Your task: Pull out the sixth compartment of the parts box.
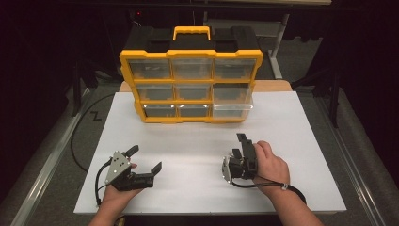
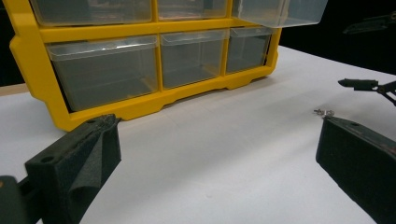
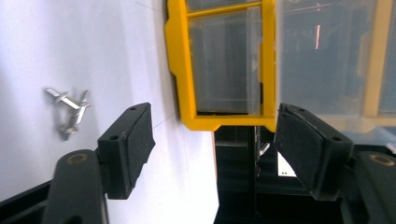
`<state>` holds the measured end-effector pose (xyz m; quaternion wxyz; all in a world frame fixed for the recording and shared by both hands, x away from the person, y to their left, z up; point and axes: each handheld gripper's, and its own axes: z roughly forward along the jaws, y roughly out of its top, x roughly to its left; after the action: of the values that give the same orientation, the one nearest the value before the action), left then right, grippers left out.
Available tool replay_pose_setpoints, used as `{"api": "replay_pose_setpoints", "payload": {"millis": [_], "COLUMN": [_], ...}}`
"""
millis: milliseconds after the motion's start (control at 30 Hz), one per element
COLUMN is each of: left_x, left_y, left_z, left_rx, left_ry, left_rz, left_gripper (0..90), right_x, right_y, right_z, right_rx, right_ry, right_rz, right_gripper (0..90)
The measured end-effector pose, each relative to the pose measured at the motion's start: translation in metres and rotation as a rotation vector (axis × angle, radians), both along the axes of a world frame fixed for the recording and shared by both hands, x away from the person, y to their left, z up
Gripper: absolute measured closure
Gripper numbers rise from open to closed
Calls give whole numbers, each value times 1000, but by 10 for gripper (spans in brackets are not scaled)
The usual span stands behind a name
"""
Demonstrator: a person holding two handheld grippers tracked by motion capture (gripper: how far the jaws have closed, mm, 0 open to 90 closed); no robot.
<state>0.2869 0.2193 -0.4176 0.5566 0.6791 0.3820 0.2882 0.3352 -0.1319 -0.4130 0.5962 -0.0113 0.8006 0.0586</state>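
A yellow organiser (image 1: 190,61) with clear drawers stands at the back of the white board (image 1: 282,122). Its right-hand drawer in the lower rows (image 1: 233,109) is pulled out, and shows as the open drawer (image 2: 280,11) in the left gripper view. A few small metal screws (image 3: 70,112) lie on the board, left of my right gripper's jaws. My right gripper (image 1: 240,146) is turned on its side, low over the board, open with nothing between its pads (image 3: 128,144). My left gripper (image 1: 144,159) stands open and empty near the front left. The screws (image 2: 323,112) lie just beyond its right jaw.
The organiser's yellow frame (image 2: 140,107) rests directly on the board, facing both grippers. Bare white board lies between the grippers and the organiser. Dark floor, a metal rail (image 1: 47,169) and a black cable (image 1: 77,136) flank the board on the left.
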Motion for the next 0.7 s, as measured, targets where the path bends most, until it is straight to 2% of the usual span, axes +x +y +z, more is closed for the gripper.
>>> {"api": "replay_pose_setpoints", "payload": {"millis": [67, 233, 300, 500, 700], "left_x": [0, 1, 1, 0, 1], "left_y": [0, -1, -2, -1, -1], "left_z": [0, -1, -1, -1, -1], "left_rx": [-1, 8, 9, 9, 11], "left_ry": [1, 4, 4, 1, 2], "left_rz": [0, -4, -4, -4, -5], "left_gripper": [6, 6, 6, 6, 6], "right_x": [-2, -7, -8, -8, -5], "right_y": [-2, -5, -6, -9, -13], "right_z": [-4, -12, -14, -17, -16], "right_rx": [17, 47, 44, 43, 92], "right_ry": [0, -3, 13, 7, 31], "right_rz": [-3, 32, 35, 48, 36], "right_gripper": [257, 182, 162, 66, 16]}}
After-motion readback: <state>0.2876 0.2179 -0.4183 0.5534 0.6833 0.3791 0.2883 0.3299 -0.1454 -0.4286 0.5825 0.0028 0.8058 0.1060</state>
